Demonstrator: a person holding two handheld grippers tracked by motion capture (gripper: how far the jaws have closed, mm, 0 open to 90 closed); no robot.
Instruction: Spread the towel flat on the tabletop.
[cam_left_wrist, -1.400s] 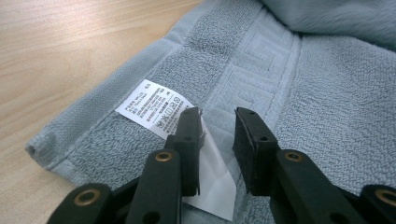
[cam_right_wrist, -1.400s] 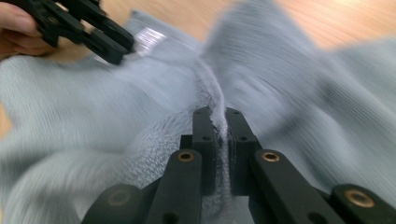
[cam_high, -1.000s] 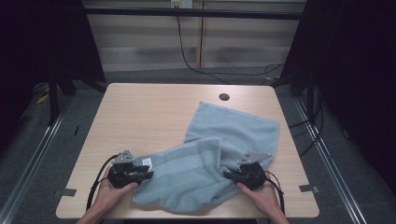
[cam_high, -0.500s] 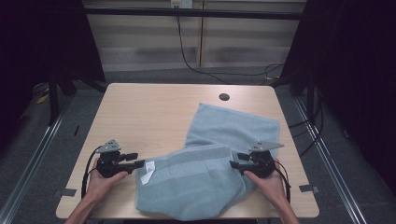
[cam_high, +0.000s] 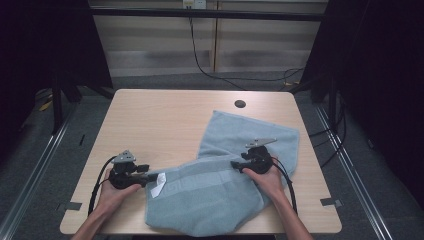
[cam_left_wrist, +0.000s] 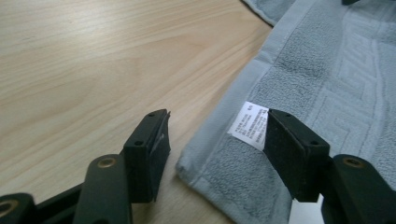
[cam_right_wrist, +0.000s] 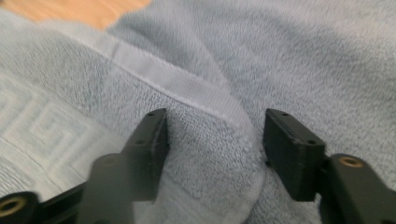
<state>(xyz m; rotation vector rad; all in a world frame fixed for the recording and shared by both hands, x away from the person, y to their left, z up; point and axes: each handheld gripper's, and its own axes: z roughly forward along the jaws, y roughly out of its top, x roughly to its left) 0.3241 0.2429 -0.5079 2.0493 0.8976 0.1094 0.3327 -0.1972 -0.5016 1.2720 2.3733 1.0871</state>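
In the high view, a pale blue towel (cam_high: 220, 190) lay rumpled and partly folded over the near right part of the wooden table (cam_high: 160, 125), its far end reaching toward the round dark hole (cam_high: 240, 104) in the tabletop, its near edge at the table's near rim. The left gripper (cam_high: 150, 178), held in the person's left hand (cam_high: 114, 192), sat at the towel's left corner, beside the white care label (cam_high: 159, 182). The right gripper (cam_high: 235, 164), held in the right hand (cam_high: 265, 179), rested on the towel's right portion, where a fold crossed it. In the left gripper view, the jaws stood spread apart, low to the table, with the towel's hemmed corner (cam_left_wrist: 196, 163) lying between them; the label (cam_left_wrist: 250, 125) lay just beside the right-hand jaw, and a Greek-key woven band (cam_left_wrist: 355, 88) ran along the towel beyond it. In the right gripper view, the jaws were likewise spread, straddling a raised ridge of towel (cam_right_wrist: 219, 140) without pinching it, the hem (cam_right_wrist: 177, 84) running diagonally just past them.
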